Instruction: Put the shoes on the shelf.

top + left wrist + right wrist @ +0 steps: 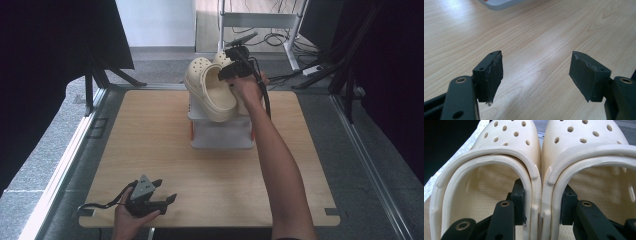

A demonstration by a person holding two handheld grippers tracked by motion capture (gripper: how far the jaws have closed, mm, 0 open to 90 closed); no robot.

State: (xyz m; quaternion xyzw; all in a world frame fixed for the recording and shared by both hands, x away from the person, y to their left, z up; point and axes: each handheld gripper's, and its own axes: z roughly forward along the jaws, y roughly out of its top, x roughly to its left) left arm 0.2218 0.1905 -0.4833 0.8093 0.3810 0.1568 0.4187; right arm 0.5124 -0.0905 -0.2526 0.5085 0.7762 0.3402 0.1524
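Observation:
Two cream perforated clogs are held side by side, the left clog (506, 142) pressed against the right clog (584, 137). My right gripper (541, 200) is shut on their two touching inner walls, one jaw inside each shoe. From above, the pair of clogs (212, 92) hangs tilted over the top of a white shoe rack (220, 135) at the table's far middle, with the right gripper (232, 77) at their heels. My left gripper (167, 190) lies low near the front left edge. It is open (536, 72) over bare wood, with nothing between its pads.
The light wooden table (150, 130) has a corner of the white rack (499, 3) showing at the top of the left gripper view. Behind the table stand a white metal frame (260, 20) and floor cables (285, 40). Dark curtains flank both sides.

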